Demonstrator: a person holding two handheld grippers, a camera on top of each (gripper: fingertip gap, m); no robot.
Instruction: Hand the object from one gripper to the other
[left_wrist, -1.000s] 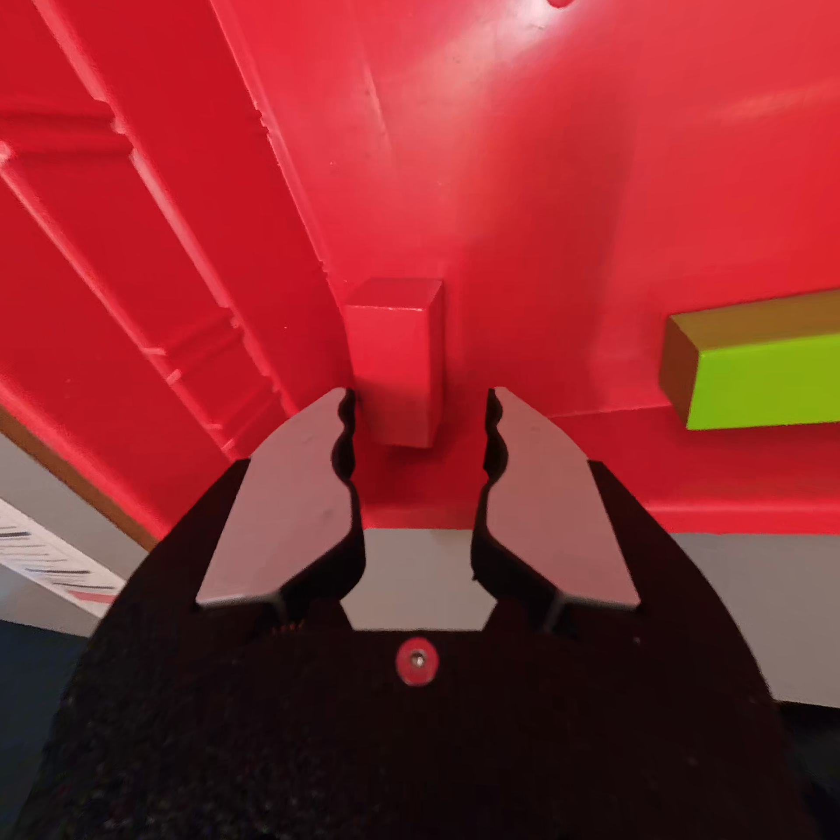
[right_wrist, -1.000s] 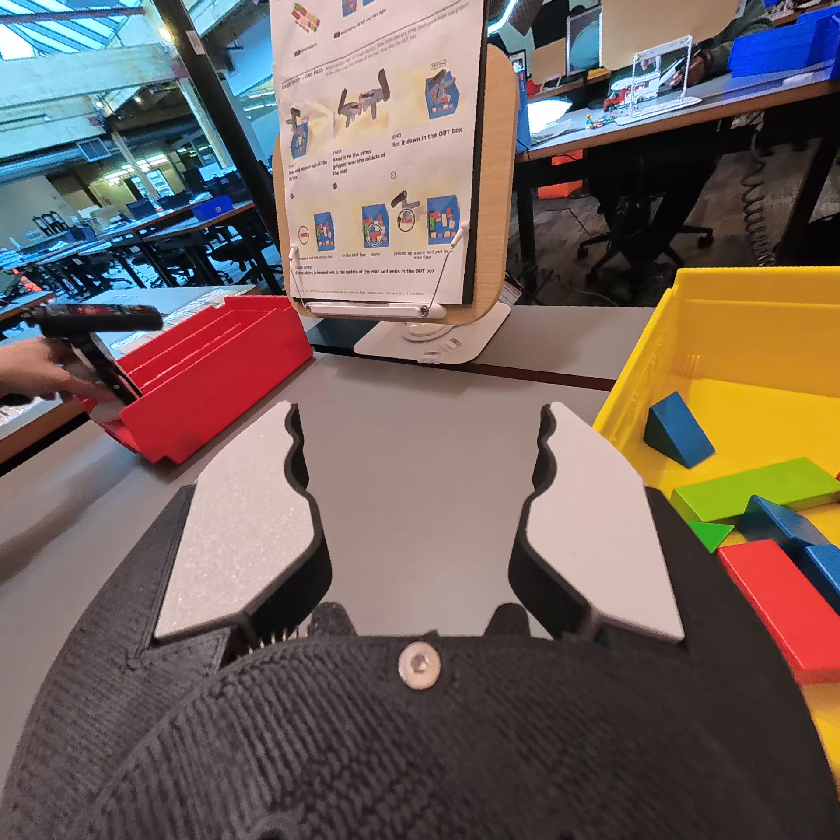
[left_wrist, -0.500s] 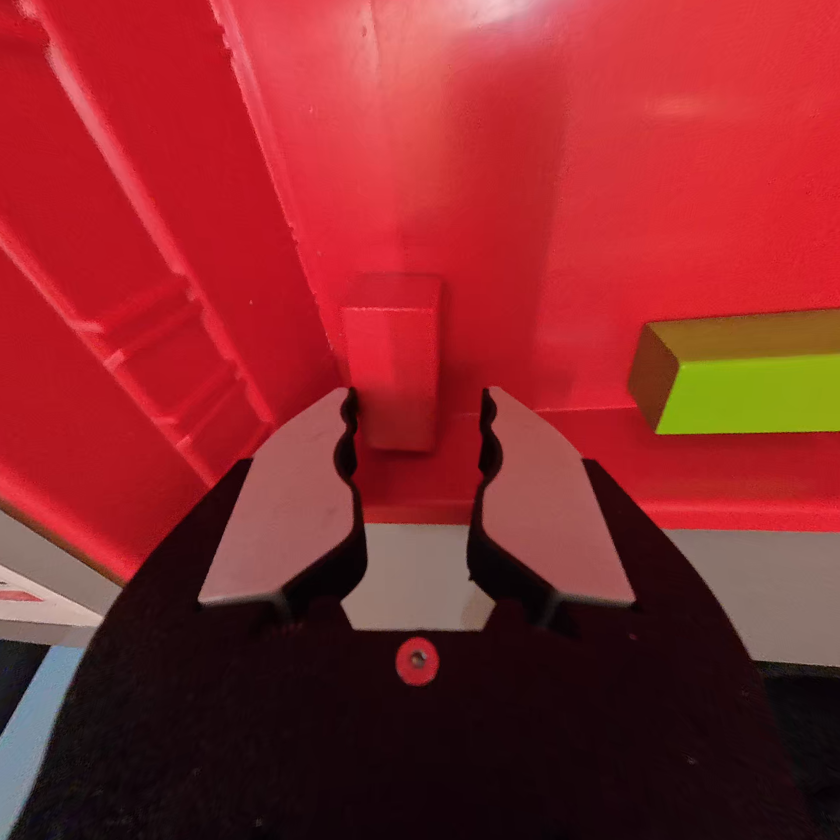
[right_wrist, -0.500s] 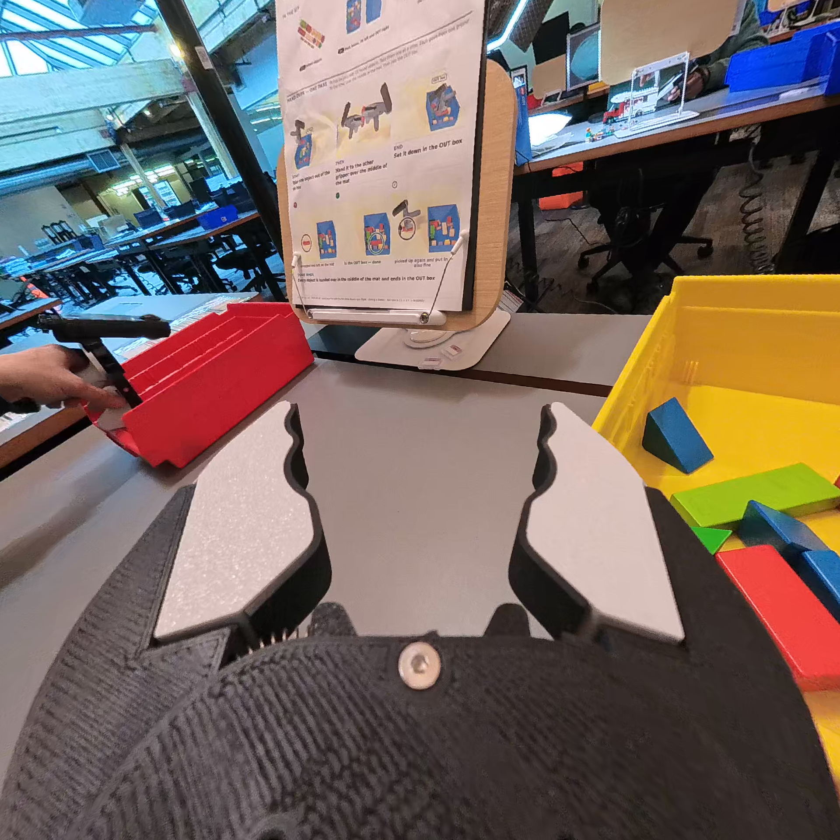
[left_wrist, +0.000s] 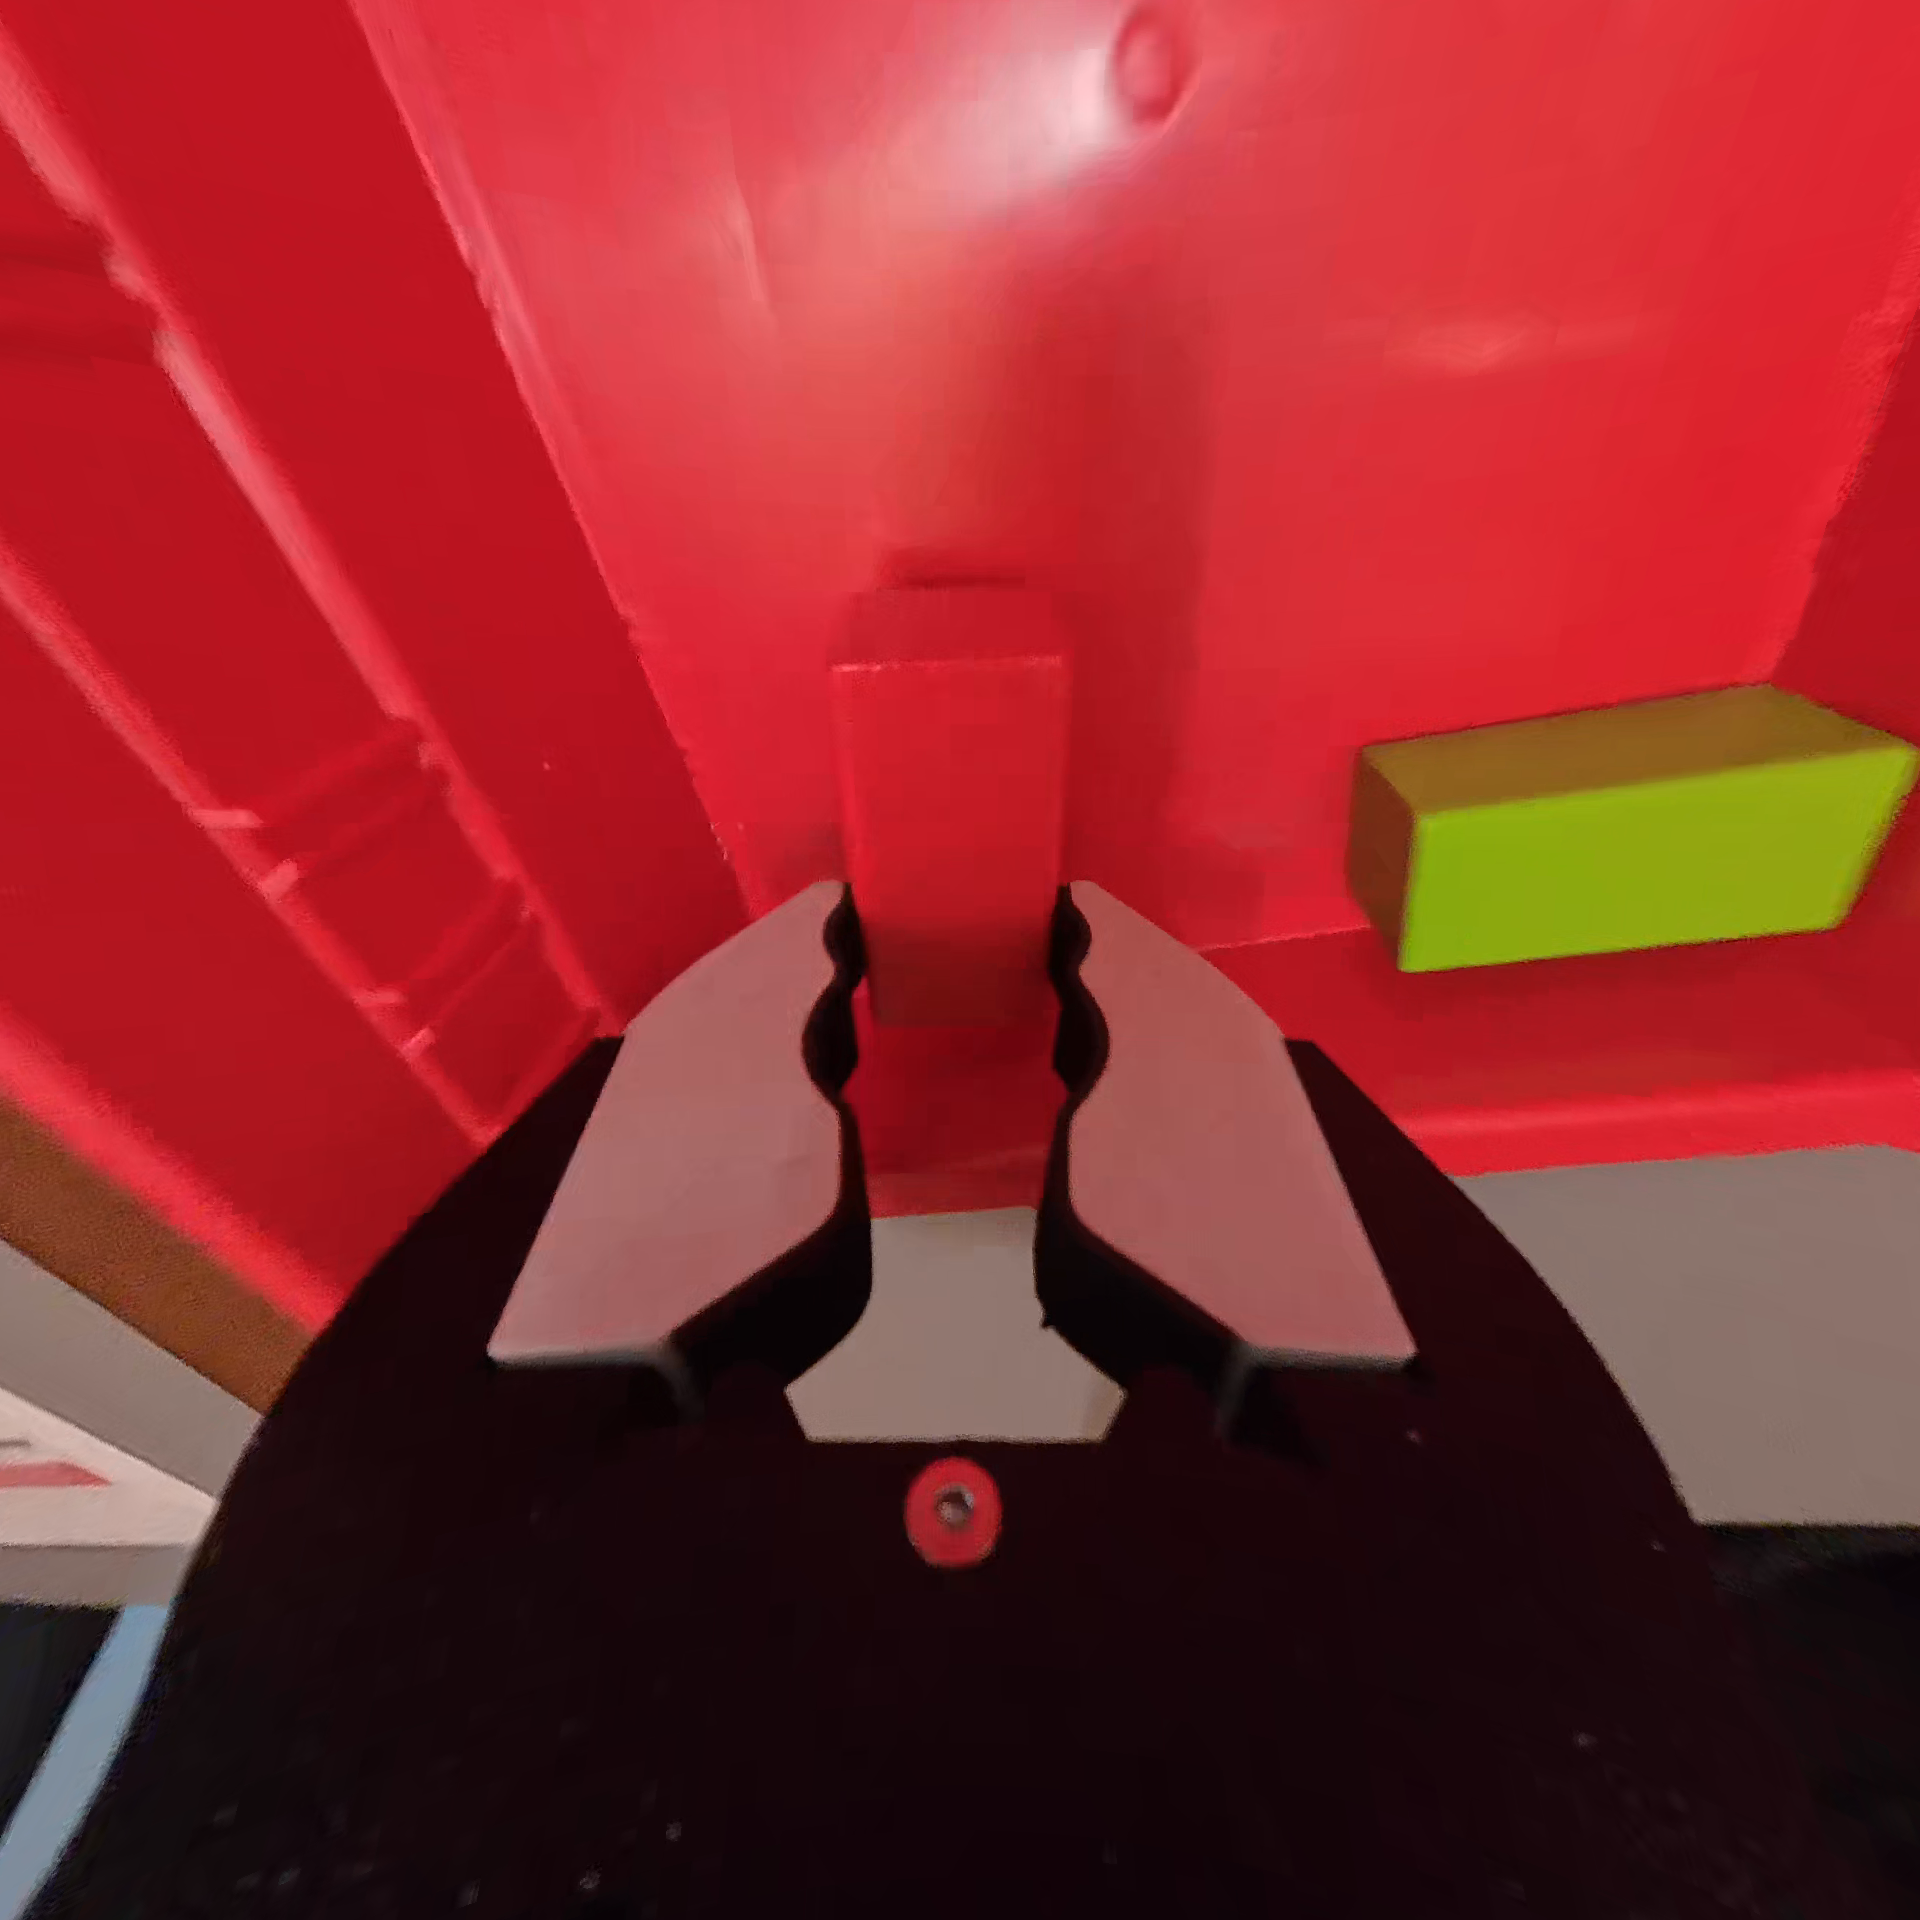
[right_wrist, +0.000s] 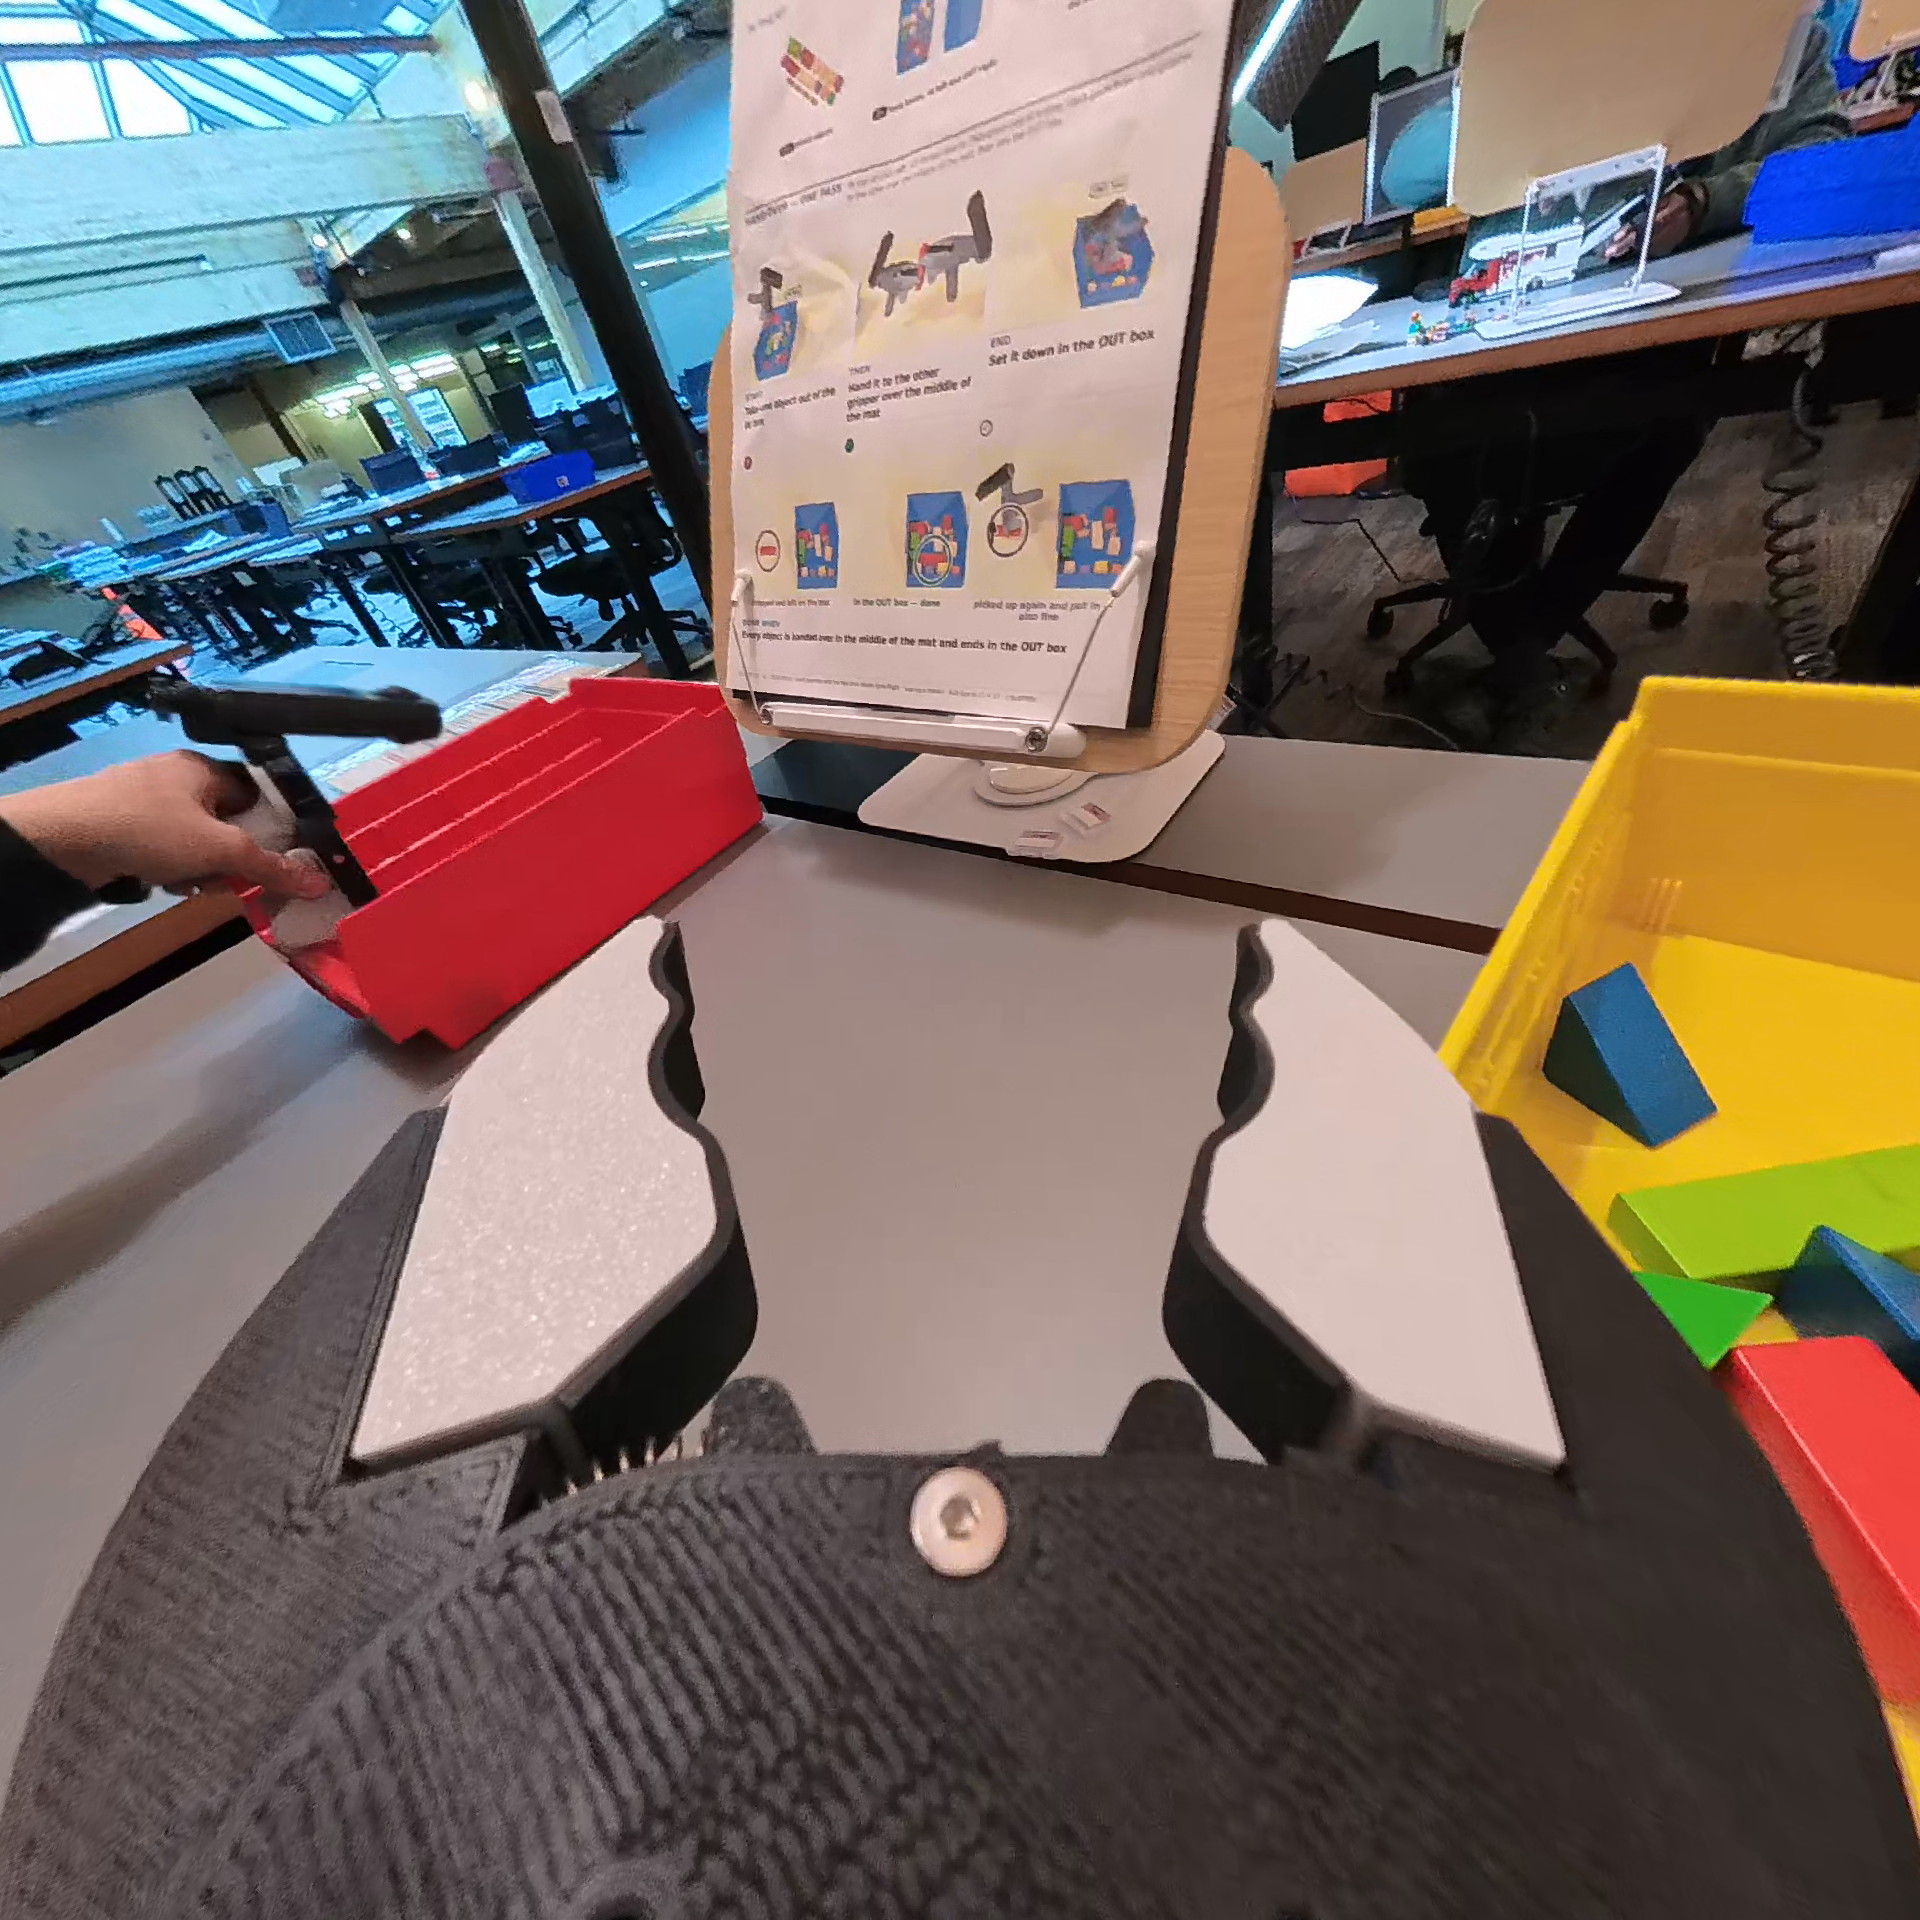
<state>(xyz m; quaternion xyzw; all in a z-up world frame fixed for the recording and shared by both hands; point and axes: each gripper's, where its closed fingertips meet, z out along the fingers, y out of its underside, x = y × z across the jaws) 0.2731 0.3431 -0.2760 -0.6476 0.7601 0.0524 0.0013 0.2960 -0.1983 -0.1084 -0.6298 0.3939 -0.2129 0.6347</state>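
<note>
The left gripper (left_wrist: 954, 935) reaches down into the red bin (left_wrist: 1247, 416), its two fingertips pinched onto the near end of a red block (left_wrist: 951, 810) that stands against the bin wall – the pads look pressed to both side faces, with no gap showing. To do this pick well, I judge the grip should be kept firm and the block lifted straight up, clear of the wall and of the green block (left_wrist: 1642, 862) lying well to the side. The right gripper (right_wrist: 961, 1039) hangs spread wide and empty above the grey table (right_wrist: 935, 987), near the yellow bin (right_wrist: 1714, 831) – ready to receive.
</note>
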